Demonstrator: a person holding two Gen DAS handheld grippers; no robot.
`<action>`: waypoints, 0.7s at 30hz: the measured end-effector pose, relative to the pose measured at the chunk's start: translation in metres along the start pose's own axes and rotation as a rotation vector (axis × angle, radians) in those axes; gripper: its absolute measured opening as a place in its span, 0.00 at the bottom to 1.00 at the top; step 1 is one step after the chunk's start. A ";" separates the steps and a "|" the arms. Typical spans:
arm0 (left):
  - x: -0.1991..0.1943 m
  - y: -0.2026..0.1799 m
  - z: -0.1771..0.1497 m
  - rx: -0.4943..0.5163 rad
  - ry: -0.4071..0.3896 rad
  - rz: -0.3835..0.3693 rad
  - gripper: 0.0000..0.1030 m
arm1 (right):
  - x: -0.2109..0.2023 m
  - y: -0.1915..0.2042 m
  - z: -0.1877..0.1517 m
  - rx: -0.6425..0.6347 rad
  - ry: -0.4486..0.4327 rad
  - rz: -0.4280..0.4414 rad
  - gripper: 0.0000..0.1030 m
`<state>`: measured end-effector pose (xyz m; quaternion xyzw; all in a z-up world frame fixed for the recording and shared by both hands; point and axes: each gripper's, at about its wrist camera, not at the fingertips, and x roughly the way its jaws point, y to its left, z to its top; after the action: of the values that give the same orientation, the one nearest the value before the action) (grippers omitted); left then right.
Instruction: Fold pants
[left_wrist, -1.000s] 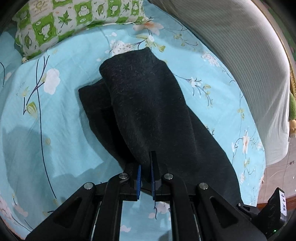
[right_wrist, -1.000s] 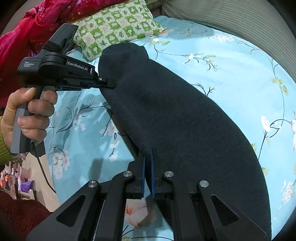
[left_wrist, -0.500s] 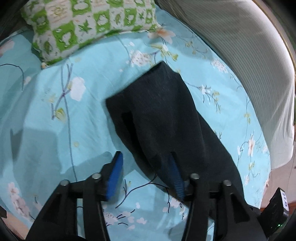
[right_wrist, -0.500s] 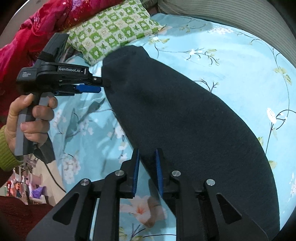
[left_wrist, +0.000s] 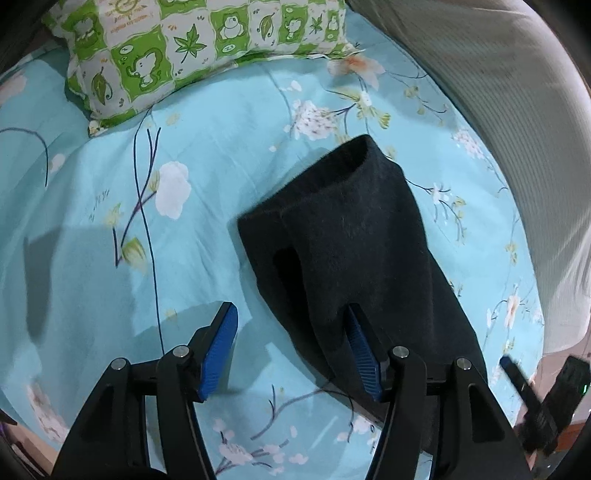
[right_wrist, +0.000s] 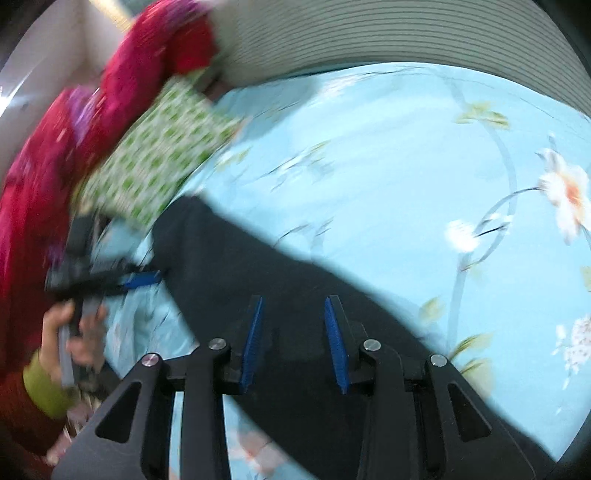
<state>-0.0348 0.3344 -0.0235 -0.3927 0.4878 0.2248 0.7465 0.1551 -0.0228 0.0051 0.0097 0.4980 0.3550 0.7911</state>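
Only the left wrist view is sharp: it shows the black pants (left_wrist: 354, 251) folded over on themselves, lying on the turquoise floral bedsheet (left_wrist: 207, 155), below and right of the green-and-white checked pillow (left_wrist: 192, 48). An open hem of the pants faces toward the pillow. A grey ribbed blanket (left_wrist: 517, 110) runs along the sheet's far edge, beyond the pants from the pillow.

The right wrist view is smeared by motion, yet it alone shows the person's left hand (right_wrist: 74, 339) gripping the other tool's handle, a crimson quilt (right_wrist: 92, 122) bunched behind the pillow (right_wrist: 155, 155), and the pants (right_wrist: 258, 266) stretching as 1 long dark band away from the pillow.

The left gripper (left_wrist: 291, 347) has its 2 blue pads spread wide, holding nothing; its right pad (left_wrist: 362, 354) lies against the pants' near edge, the other over bare sheet. The right gripper (right_wrist: 293, 339) is parted moderately, empty, both pads above the pants' cloth.
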 end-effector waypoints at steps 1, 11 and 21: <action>0.001 0.001 0.002 0.002 0.002 0.001 0.59 | 0.002 -0.007 0.006 0.019 0.003 -0.005 0.35; 0.021 0.003 0.012 0.007 0.026 0.002 0.59 | 0.084 -0.013 0.040 -0.055 0.205 -0.014 0.35; 0.034 -0.017 0.013 0.101 -0.010 -0.008 0.25 | 0.109 0.020 0.023 -0.245 0.302 -0.051 0.15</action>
<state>-0.0013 0.3333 -0.0454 -0.3552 0.4931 0.1990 0.7688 0.1897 0.0627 -0.0608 -0.1528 0.5641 0.3903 0.7114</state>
